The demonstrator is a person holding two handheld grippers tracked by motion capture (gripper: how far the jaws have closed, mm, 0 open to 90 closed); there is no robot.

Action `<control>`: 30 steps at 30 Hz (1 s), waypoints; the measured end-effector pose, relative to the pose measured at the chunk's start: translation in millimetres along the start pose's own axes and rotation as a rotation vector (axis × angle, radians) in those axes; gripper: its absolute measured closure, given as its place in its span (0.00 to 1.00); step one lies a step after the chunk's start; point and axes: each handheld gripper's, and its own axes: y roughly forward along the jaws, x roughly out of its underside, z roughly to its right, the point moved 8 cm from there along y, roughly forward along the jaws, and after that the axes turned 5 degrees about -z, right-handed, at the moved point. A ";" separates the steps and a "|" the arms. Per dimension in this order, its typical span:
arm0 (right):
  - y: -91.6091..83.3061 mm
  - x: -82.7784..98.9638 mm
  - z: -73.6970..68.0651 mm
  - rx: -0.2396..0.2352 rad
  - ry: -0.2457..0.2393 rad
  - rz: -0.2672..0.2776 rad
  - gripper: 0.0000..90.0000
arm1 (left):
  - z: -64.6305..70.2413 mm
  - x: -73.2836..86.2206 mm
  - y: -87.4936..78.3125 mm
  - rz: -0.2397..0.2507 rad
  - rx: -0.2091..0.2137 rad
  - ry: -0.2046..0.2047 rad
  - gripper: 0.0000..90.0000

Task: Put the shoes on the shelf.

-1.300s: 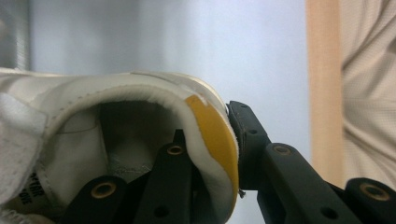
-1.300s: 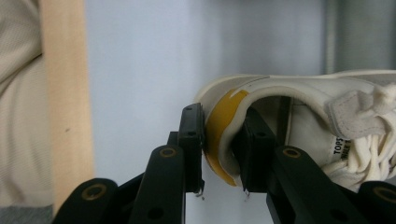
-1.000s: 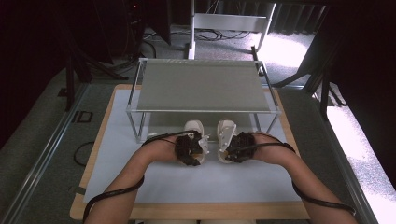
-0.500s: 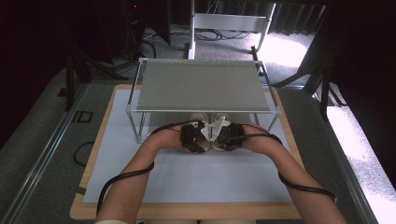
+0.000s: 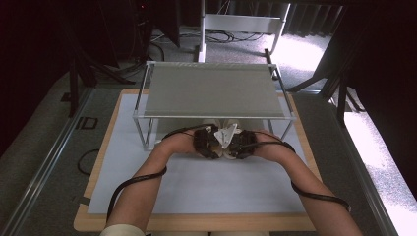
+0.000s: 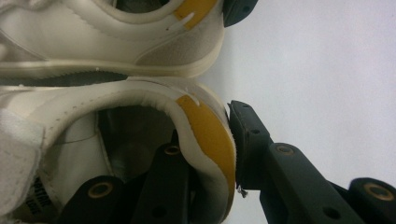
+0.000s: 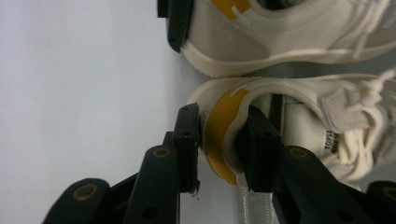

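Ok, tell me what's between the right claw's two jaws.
The yellow-patched heel of a white shoe, seen in the right gripper view: one jaw inside its opening, one outside. The right claw has just been opening its jaws.

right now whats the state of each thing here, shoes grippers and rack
left shoe: upright on the table, heel between the left gripper's jaws
right shoe: upright, side by side with the other, heel gripped
left gripper: shut on the heel
right gripper: shut on the heel, jaws just eased wider
rack: standing, top bare
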 end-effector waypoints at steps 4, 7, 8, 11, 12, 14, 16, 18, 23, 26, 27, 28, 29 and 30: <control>-4.3 0.5 6.0 0.048 0.041 0.033 0.69 | -3.7 -1.8 -1.8 0.003 -0.039 -0.035 0.79; -9.2 1.4 10.1 0.075 0.072 0.049 0.66 | -5.9 -7.1 -2.5 0.052 -0.064 -0.126 0.69; -11.7 1.8 11.0 0.081 0.071 0.060 0.66 | -6.9 -6.9 -2.9 0.046 -0.072 -0.136 0.67; -19.8 4.2 13.2 0.113 0.090 0.080 0.62 | -7.3 -7.8 -2.7 0.047 -0.117 -0.161 0.60; -21.5 4.6 13.0 0.115 0.106 0.088 0.62 | -8.0 -8.6 -3.3 0.056 -0.133 -0.175 0.56; -25.1 6.2 12.8 0.121 0.126 0.105 0.61 | -9.5 -10.0 -6.6 0.084 -0.138 -0.220 0.55; -26.4 8.1 12.1 0.129 0.135 0.110 0.60 | -9.3 -9.7 -8.7 0.084 -0.153 -0.223 0.55; -27.8 9.3 10.9 0.139 0.145 0.117 0.60 | -6.5 -9.3 -12.8 0.086 -0.171 -0.232 0.55; -31.6 8.6 4.8 0.135 0.174 0.168 0.61 | -2.2 -5.9 -25.6 0.073 -0.210 -0.253 0.55; -30.8 8.9 1.1 0.133 0.179 0.174 0.61 | 1.0 -4.6 -30.8 0.068 -0.231 -0.263 0.54; -30.8 9.2 -0.1 0.136 0.183 0.176 0.61 | 1.7 -4.0 -32.0 0.067 -0.239 -0.271 0.54; -30.6 9.5 -1.2 0.138 0.191 0.180 0.60 | 3.1 -3.6 -33.3 0.072 -0.244 -0.287 0.54; -30.7 10.3 -2.3 0.140 0.206 0.186 0.61 | 4.1 -2.9 -33.7 0.069 -0.250 -0.290 0.53; -30.5 10.7 -3.7 0.135 0.211 0.192 0.61 | 4.8 -2.3 -33.9 0.065 -0.255 -0.297 0.53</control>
